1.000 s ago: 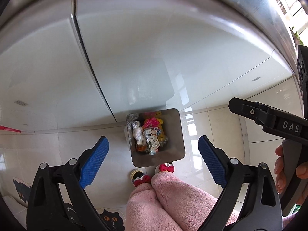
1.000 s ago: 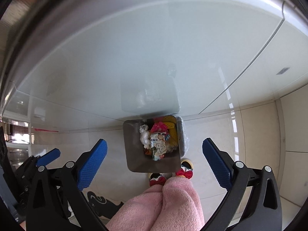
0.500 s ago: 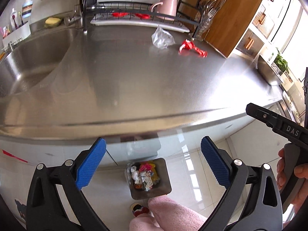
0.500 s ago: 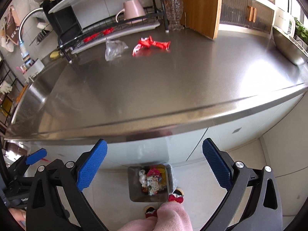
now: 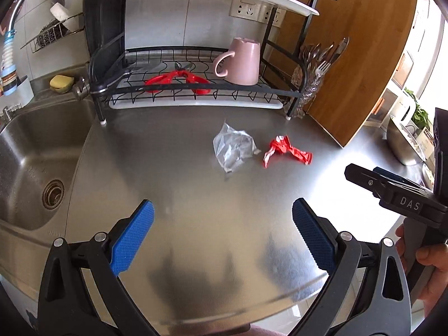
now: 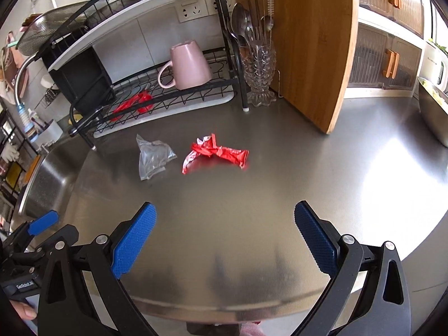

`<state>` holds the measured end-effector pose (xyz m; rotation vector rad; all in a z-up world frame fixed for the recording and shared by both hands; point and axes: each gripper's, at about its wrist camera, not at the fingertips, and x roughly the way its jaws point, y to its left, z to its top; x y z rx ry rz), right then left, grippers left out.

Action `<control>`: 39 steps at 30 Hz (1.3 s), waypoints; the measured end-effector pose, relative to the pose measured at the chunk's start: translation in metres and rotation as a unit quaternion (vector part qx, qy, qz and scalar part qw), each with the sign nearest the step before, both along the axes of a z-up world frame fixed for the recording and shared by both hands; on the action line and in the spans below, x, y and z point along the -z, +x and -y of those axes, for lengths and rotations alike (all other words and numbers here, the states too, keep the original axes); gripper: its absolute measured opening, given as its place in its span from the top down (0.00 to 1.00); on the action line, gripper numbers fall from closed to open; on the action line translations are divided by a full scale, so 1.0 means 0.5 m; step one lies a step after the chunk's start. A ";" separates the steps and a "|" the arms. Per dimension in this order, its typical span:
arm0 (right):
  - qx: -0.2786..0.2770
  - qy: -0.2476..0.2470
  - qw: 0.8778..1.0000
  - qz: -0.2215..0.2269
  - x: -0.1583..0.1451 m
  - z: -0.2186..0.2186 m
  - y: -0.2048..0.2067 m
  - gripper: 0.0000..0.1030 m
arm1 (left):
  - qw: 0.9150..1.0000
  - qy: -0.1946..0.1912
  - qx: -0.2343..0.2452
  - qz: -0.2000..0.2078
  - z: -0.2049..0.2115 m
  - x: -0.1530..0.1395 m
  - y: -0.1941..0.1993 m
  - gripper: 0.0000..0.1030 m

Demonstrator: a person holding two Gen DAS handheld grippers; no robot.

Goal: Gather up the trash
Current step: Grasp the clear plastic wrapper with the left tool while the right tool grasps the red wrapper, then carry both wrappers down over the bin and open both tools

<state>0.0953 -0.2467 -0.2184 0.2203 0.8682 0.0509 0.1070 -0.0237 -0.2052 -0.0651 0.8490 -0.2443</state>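
Two pieces of trash lie side by side on the steel counter: a crumpled clear plastic bag and, to its right, a crumpled red wrapper. My left gripper hovers open over the counter's near part, well short of both, nothing between its blue pads. My right gripper is likewise open and empty, over the front of the counter; the red wrapper lies ahead of it, slightly left. The right gripper's black body shows in the left wrist view at the right edge.
A black dish rack at the back holds a pink mug and red scissors. A sink lies left. A glass cutlery holder and a wooden cutting board stand back right, a metal tray far right.
Both grippers have swung up from looking down at the full trash bin on the floor to facing the counter top; the bin and the pink-clad legs have left view. Both stay open.
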 end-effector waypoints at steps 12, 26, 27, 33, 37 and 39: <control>-0.061 -0.011 0.998 -0.024 0.047 0.017 0.194 0.04 | 0.999 0.003 -0.022 -0.027 0.049 0.043 0.210 0.11; -0.130 -0.014 0.989 -0.070 0.139 -0.006 0.283 0.31 | 0.996 -0.002 -0.007 -0.092 0.086 0.127 0.321 0.40; -0.133 -0.013 0.988 -0.074 0.144 -0.008 0.286 0.32 | 0.995 -0.002 -0.006 -0.096 0.088 0.130 0.324 0.42; -0.141 -0.009 0.987 -0.072 0.146 -0.003 0.293 0.71 | 0.996 0.010 -0.001 -0.092 0.100 0.137 0.326 0.57; -0.146 -0.012 0.987 -0.071 0.148 -0.003 0.293 0.84 | 0.996 0.015 -0.002 -0.086 0.102 0.139 0.316 0.68; -0.147 -0.007 0.986 -0.071 0.150 -0.003 0.289 0.86 | 0.996 0.015 0.000 -0.086 0.103 0.139 0.304 0.71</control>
